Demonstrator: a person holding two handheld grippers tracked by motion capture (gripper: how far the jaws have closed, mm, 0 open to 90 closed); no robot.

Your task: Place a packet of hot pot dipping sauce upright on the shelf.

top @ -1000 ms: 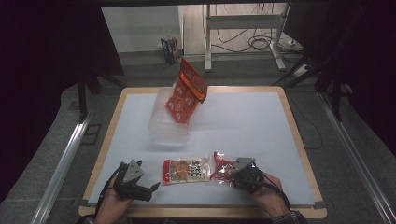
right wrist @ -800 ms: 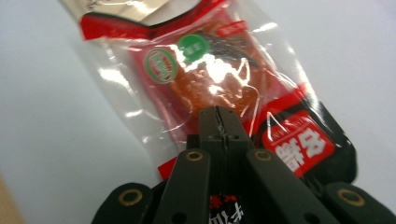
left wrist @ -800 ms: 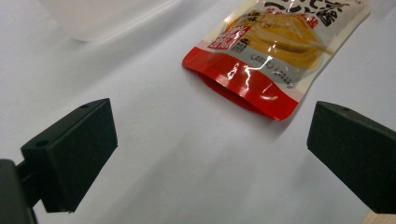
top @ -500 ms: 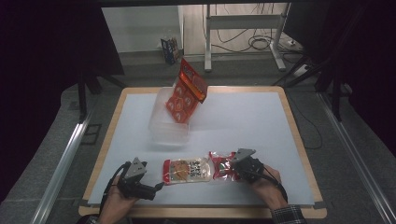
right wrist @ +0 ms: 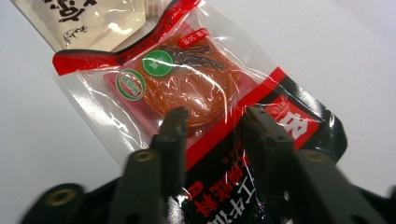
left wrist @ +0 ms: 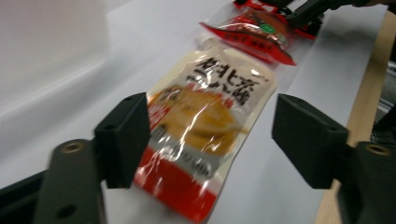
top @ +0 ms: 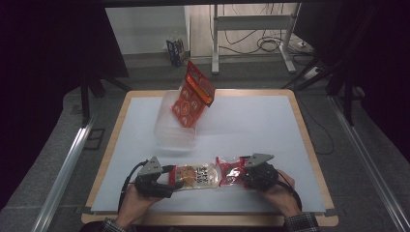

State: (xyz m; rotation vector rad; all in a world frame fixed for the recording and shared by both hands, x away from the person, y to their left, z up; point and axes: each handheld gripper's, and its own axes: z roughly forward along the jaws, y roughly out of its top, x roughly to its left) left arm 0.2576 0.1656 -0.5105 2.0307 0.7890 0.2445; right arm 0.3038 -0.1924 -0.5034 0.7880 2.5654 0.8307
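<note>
While the two snack packets lie end to end at the near edge of the white surface (top: pixel 251 130), a person holds one gripper at each outer end of the pair. The left gripper (top: pixel 170 177) has its fingers (left wrist: pixel 122 135) standing apart on both sides of the beige packet (top: pixel 196 176); they have just been closing, but in the left gripper view a gap shows between the right finger and the packet, so they do not press it yet. The beige packet lies flat between them, its red end nearest to this gripper.

The right gripper (top: pixel 243 175) is over the black and red packet (top: pixel 231 172). Its fingers (right wrist: pixel 173 133) have just been opening and now stand a little apart above the wrapper, at the border between the clear window and the black printed part. I cannot tell if they touch the film. This packet lies flat, its far end touching the beige one.

Farther back, an orange bag (top: pixel 193 94) stands tilted in a clear plastic container (top: pixel 171 128).
</note>
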